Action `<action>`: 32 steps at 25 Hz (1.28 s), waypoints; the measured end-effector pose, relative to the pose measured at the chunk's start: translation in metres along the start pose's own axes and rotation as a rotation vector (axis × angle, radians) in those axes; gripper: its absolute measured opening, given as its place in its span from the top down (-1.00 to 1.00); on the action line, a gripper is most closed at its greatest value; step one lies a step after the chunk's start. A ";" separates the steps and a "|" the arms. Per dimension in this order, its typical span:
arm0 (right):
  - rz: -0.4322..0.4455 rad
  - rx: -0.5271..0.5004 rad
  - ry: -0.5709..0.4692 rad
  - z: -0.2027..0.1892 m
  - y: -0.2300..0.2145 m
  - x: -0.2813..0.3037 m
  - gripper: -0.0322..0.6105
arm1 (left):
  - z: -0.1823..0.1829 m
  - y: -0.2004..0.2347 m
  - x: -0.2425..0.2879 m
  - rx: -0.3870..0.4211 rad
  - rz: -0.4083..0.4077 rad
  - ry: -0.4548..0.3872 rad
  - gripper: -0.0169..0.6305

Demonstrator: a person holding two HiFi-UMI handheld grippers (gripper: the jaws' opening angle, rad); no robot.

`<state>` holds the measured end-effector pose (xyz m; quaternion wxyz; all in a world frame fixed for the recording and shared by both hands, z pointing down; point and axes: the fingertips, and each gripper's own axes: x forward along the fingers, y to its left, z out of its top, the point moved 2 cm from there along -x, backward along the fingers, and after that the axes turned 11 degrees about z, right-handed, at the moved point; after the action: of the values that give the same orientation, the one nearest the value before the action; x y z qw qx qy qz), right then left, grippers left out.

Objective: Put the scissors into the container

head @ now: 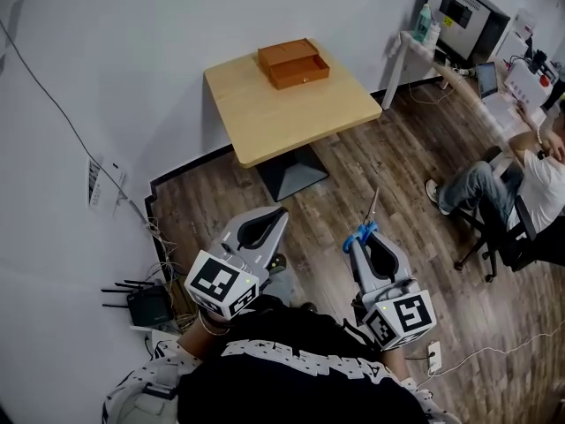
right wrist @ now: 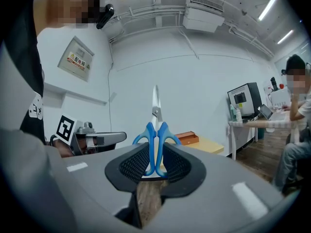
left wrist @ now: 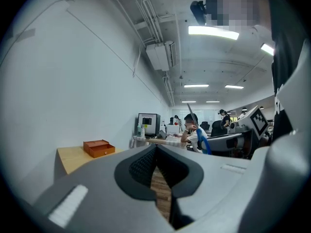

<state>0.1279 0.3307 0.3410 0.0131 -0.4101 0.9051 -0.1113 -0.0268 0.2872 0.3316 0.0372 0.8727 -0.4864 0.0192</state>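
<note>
Between the jaws of the right tool (right wrist: pixel 155 154), which are clamped on the blue handles, the scissors (right wrist: pixel 155 125) stand upright with their blades pointing to 12 o'clock. At its 9 o'clock in the head view, the left tool (head: pixel 276 216) is held over the wood floor (head: pixel 353 179) with its jaws pressed together and nothing between them. Far off toward 12 o'clock, well apart from the scissors, the orange container (head: pixel 293 63) sits near the far edge of the wooden bench (head: pixel 291 117).

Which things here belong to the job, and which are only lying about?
Job: scissors, held in the right gripper; container on the table.
Lying about: router, monitor, bottles.
</note>
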 end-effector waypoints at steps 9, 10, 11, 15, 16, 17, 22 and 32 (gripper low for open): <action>-0.010 -0.022 0.009 0.021 -0.031 0.064 0.58 | 0.011 0.049 0.052 0.011 -0.017 -0.024 0.94; -0.012 -0.024 0.009 0.022 -0.034 0.072 0.58 | 0.012 0.055 0.058 0.011 -0.020 -0.026 0.94; -0.013 -0.024 0.009 0.024 -0.037 0.079 0.58 | 0.013 0.061 0.063 0.010 -0.024 -0.028 0.94; -0.010 -0.027 0.016 0.028 -0.045 0.110 0.58 | 0.016 0.087 0.079 0.011 -0.026 -0.039 0.94; -0.011 -0.029 0.018 0.029 -0.046 0.117 0.58 | 0.016 0.094 0.083 0.008 -0.024 -0.039 0.94; -0.014 -0.030 0.021 0.029 -0.048 0.123 0.58 | 0.015 0.100 0.086 0.003 -0.024 -0.038 0.94; -0.037 -0.037 0.032 0.034 -0.058 0.147 0.58 | 0.014 0.121 0.104 -0.002 -0.042 -0.033 0.94; -0.091 -0.041 0.029 0.041 -0.073 0.181 0.58 | 0.018 0.150 0.136 -0.008 -0.099 -0.040 0.94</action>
<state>0.0663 0.1411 0.3284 -0.0134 -0.4493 0.8878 -0.0989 -0.0823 0.0917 0.3302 0.0319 0.8957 -0.4435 -0.0023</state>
